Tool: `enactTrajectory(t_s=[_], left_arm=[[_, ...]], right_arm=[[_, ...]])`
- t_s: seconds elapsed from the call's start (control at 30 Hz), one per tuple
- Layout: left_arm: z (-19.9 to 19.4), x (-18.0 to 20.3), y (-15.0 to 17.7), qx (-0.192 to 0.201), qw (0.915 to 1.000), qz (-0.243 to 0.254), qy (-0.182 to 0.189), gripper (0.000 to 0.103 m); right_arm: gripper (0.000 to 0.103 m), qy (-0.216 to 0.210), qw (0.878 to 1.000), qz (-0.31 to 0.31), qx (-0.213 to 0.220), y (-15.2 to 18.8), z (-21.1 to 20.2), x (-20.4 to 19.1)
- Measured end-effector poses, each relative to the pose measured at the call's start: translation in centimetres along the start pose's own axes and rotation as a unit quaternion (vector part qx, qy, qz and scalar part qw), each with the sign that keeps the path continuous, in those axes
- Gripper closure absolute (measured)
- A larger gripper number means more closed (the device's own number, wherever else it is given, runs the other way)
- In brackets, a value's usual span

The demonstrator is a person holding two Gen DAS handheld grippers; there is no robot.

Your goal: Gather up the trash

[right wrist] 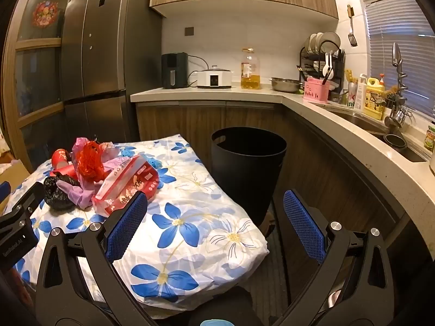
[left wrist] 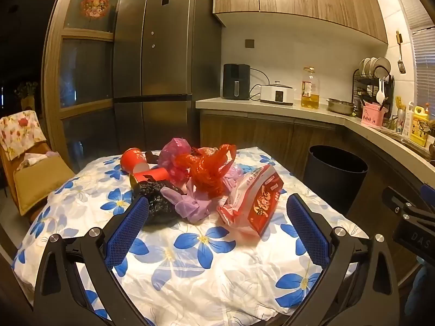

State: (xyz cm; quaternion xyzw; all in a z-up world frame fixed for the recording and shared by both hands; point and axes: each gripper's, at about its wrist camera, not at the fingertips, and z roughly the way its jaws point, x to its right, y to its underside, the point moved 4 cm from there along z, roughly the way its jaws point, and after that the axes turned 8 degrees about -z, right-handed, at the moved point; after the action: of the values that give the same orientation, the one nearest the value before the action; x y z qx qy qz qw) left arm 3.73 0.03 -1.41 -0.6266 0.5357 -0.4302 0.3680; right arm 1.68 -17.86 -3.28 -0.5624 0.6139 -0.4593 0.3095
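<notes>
While both of your grippers hang above the near edge of the flowered tablecloth (left wrist: 206,274), neither grasps anything — the left gripper (left wrist: 217,212) and the right gripper (right wrist: 214,206) stand with jaws spread wide and empty. The trash lies heaped toward the far side of the table: a red snack bag (left wrist: 255,203) nearest you, a purple glove (left wrist: 190,206), a black bag (left wrist: 157,203), a red plastic bag (left wrist: 212,171), a red cup (left wrist: 133,160). The black bin (right wrist: 247,163) stands on the floor just beside the table — to its right.
</notes>
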Motion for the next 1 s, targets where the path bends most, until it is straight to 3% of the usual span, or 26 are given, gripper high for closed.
enactTrajectory(t_s=[1.0], left_arm=[[-0.5, 0.4, -0.1, 0.006, 1.0, 0.002, 0.003, 0.005]], right_arm=[[0.004, -0.001, 1.0, 0.0, 0.002, 0.1, 0.0, -0.1]])
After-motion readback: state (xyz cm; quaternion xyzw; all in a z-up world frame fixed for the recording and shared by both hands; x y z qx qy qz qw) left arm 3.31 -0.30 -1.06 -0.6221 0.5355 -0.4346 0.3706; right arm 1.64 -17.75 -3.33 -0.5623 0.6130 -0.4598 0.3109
